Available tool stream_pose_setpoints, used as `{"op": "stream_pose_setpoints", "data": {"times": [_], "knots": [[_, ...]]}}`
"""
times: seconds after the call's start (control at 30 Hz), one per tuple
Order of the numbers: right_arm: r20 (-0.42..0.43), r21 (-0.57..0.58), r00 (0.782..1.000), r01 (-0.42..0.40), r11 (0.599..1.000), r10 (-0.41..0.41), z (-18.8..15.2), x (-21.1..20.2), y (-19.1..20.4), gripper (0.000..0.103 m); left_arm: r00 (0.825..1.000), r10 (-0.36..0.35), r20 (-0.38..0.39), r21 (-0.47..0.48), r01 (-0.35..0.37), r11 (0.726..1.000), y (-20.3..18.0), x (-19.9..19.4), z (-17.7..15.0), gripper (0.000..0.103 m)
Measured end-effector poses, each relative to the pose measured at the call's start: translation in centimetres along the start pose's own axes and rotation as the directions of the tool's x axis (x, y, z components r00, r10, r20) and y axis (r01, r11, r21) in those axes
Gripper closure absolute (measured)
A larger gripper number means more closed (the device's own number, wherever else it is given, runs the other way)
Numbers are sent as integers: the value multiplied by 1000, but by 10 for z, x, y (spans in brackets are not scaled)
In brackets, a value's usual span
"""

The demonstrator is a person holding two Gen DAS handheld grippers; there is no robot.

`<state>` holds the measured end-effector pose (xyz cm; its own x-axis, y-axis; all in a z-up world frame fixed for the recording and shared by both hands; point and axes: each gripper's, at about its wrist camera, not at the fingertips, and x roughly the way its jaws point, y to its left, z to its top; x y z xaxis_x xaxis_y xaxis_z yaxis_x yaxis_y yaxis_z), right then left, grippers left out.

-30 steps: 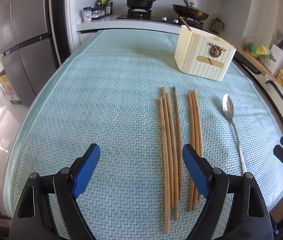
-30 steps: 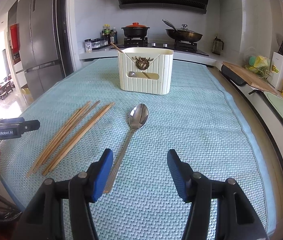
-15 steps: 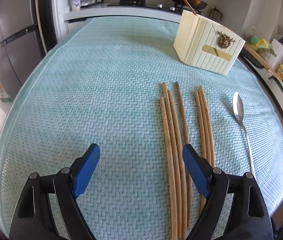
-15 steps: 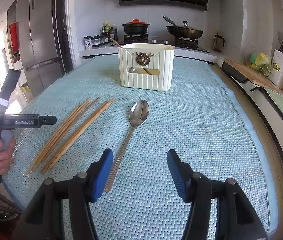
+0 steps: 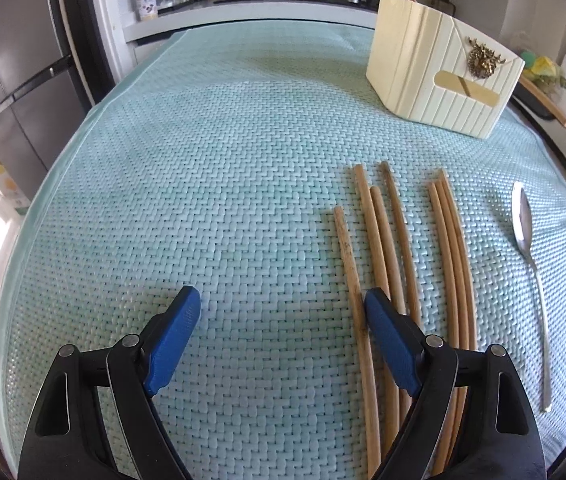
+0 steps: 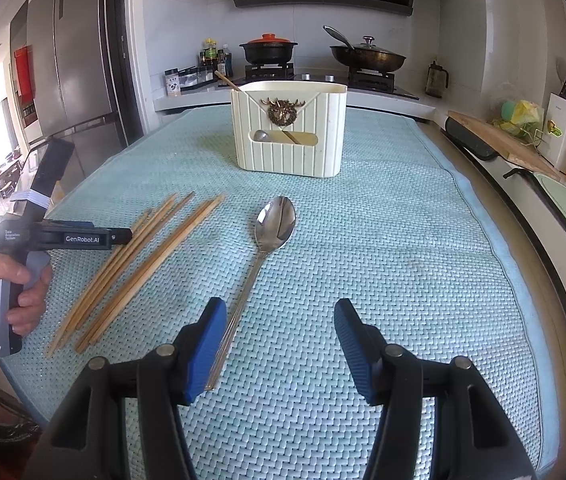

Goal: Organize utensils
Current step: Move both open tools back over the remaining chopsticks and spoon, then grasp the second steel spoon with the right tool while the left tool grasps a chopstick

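Several wooden chopsticks (image 5: 389, 248) lie side by side on the teal woven mat (image 5: 203, 184); they also show in the right wrist view (image 6: 151, 252). A metal spoon (image 5: 531, 256) lies right of them, also seen in the right wrist view (image 6: 267, 240). A cream utensil holder (image 5: 439, 76) stands at the far side (image 6: 289, 128), with a chopstick and a spoon inside. My left gripper (image 5: 281, 320) is open and empty, low over the mat, its right finger over the leftmost chopsticks. My right gripper (image 6: 281, 332) is open and empty, just right of the spoon's handle.
A stove with a black pot (image 6: 269, 50) and a pan (image 6: 367, 56) stands behind the table. A fridge (image 6: 71, 68) is at the left. A counter with a cutting board (image 6: 499, 138) runs along the right. The mat's front edge is near both grippers.
My left gripper has moved forward and lower toward the chopsticks, which now look bigger and closer. In the right wrist view the left gripper has come in over the chopsticks. The right gripper has barely moved.
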<state>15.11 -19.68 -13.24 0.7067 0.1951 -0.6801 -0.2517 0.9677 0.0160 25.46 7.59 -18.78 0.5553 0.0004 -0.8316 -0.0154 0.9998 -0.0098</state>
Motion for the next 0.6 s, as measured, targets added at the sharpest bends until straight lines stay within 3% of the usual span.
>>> {"op": "stream_pose_setpoints", "data": {"times": [0.2,0.37,0.6], "knots": [[-43,52,998,-32,998,35,15,27,-5,46,1000,-15,-8,15,15,1000,2,-1,-1,19],[-106,84,993,-51,995,60,35,77,-7,46,999,-34,-18,31,34,999,-2,2,6,27],[-184,93,982,49,994,-32,69,142,0,45,999,-43,-31,61,45,997,-10,10,18,29]]}}
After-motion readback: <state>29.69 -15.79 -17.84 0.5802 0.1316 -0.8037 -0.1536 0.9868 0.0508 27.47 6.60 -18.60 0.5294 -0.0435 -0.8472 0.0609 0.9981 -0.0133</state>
